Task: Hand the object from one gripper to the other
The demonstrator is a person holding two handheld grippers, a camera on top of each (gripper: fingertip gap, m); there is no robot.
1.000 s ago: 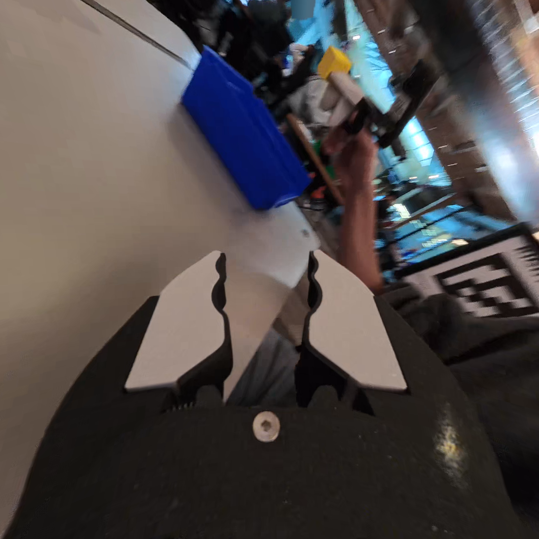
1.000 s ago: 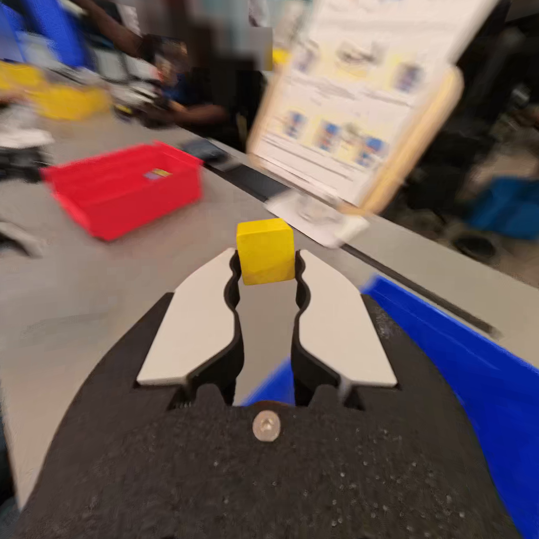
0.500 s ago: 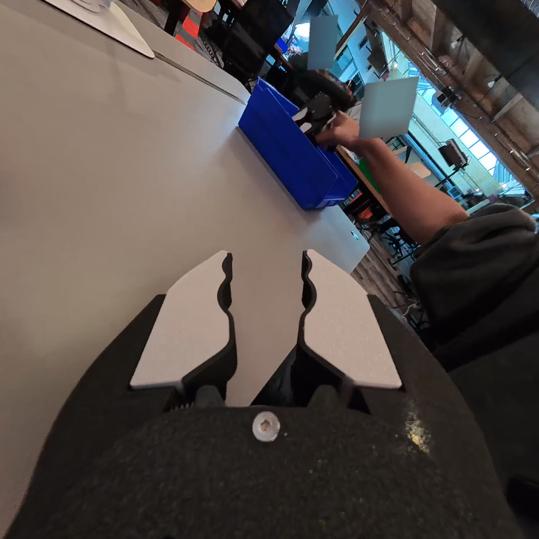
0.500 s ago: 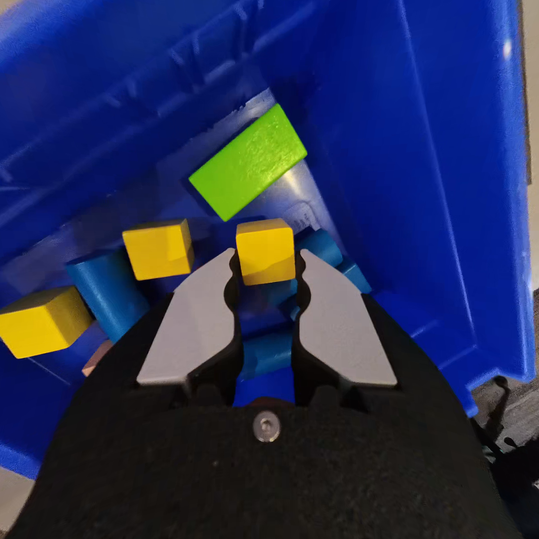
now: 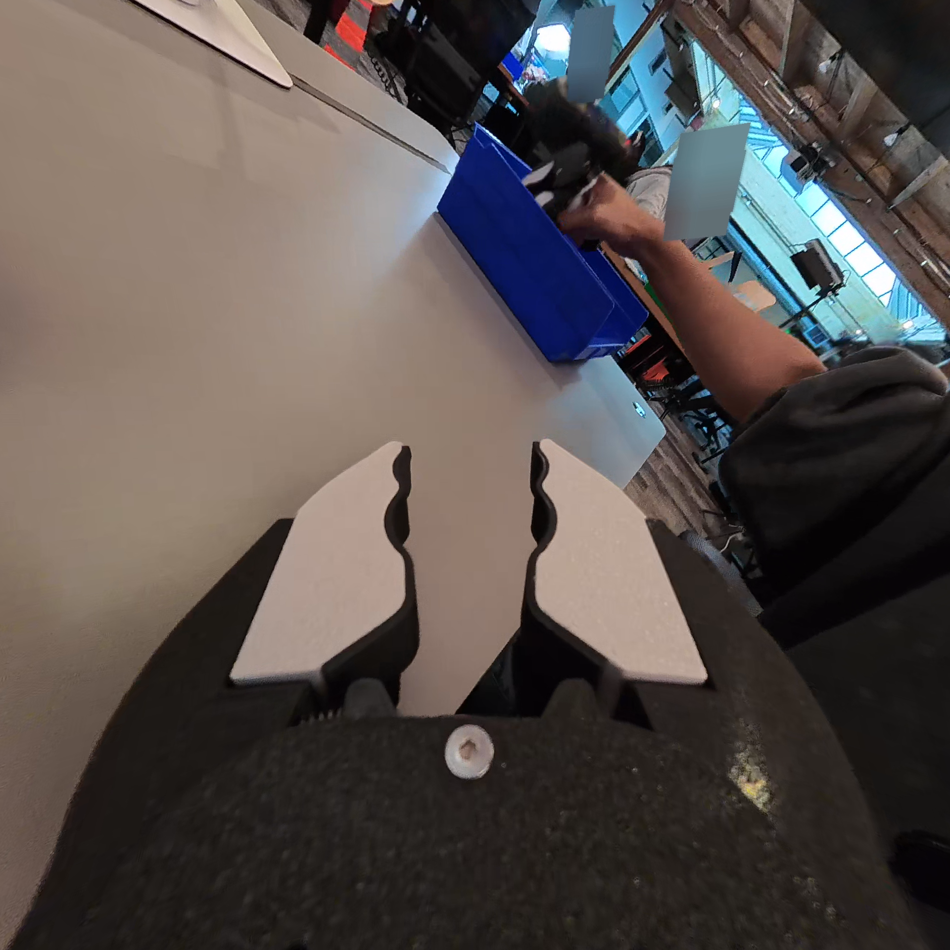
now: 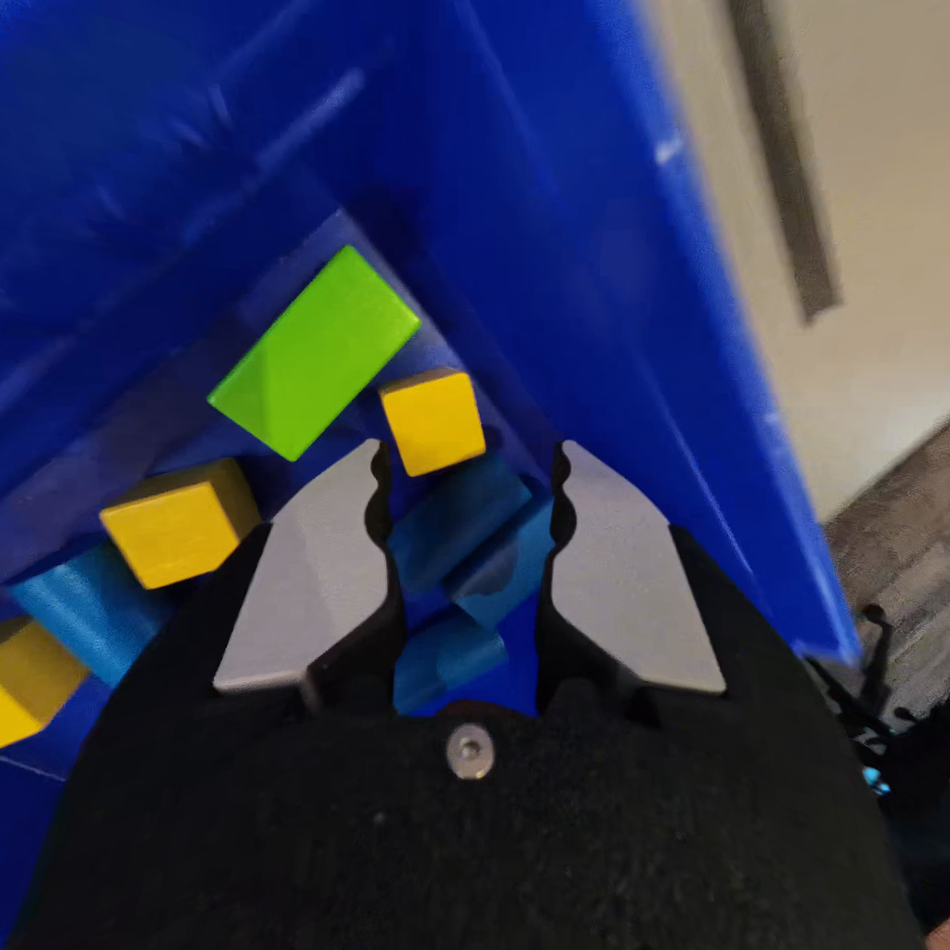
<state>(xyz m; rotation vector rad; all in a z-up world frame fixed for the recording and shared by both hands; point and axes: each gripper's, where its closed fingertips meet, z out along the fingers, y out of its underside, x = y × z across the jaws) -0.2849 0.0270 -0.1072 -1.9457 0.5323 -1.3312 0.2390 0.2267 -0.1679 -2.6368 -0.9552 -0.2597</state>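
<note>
Half a sec ago the right gripper (image 6: 470, 452) was clamped on the yellow cube (image 6: 434, 419); its fingers have since spread wide and the cube now sits free just ahead of the tips, a bit left of centre, not touching either pad. It lies down in the blue bin (image 6: 591, 257), resting partly on blue blocks (image 6: 457, 509) (exact contact w/ the bin floor can't be told, the frame is blurred). Near to far in the right wrist view: blue blocks between the fingers, then the cube, then a green block (image 6: 318, 354) tilted just behind and left of it, corner close to the cube. Further left, another yellow cube (image 6: 177, 524) sits on a blue cylinder (image 6: 87, 611), and a third yellow block (image 6: 25, 673) is cut by the frame edge.

Left gripper (image 5: 470, 452) is parted too, nothing between its fingers, hovering over the grey table (image 5: 205, 308) well apart from the bin. Farther off in that view the bin (image 5: 524, 257) stands near the table's edge, w/ the person's hand (image 5: 606, 216) holding the right gripper (image 5: 560, 177) dipped into its top. A pale flat mat (image 5: 226, 36) lies at the table's far side.
</note>
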